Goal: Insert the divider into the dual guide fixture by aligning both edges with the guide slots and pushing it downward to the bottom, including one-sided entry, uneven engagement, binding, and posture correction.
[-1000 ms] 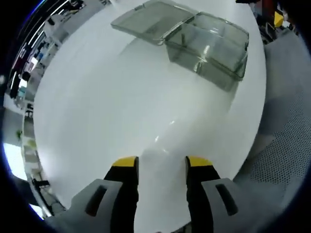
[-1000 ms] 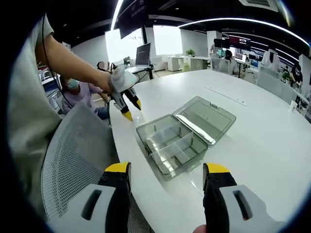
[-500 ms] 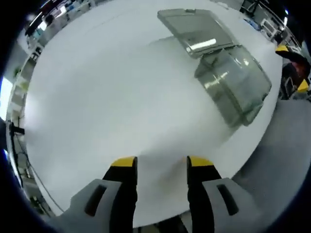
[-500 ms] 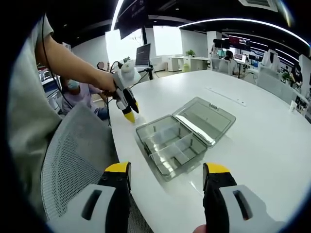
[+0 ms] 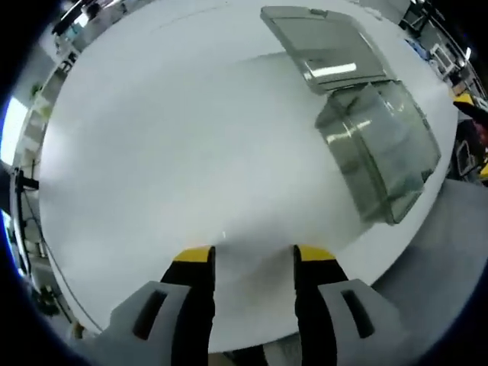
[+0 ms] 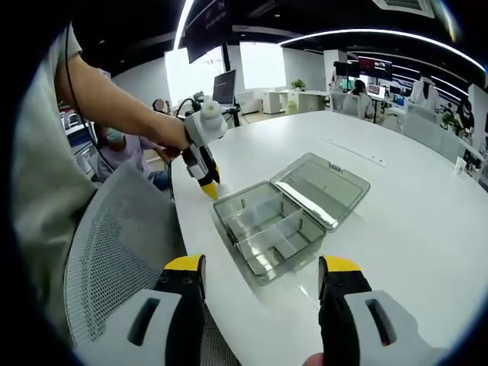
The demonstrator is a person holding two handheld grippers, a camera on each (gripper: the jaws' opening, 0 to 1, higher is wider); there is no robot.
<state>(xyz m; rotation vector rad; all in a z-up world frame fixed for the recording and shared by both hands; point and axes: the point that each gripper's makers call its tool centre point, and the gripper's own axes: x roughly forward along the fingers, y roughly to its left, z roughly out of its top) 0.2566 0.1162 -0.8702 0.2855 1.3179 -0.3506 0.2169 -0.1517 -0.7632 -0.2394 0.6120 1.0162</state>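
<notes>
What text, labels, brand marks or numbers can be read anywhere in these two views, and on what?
None can be read.
Clear plastic box and its open lid: no print visible.
Left tongs and right tongs: yellow tips, no markings visible.
Screens on the far wall: lit, too small and blurred to read.
White table: bare of any label.

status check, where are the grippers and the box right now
Left hand-held gripper open, empty, above table beside the box. Right hand-held gripper open, empty, short of it. Clear box lid open, dividers inside. Nothing in the way.
</notes>
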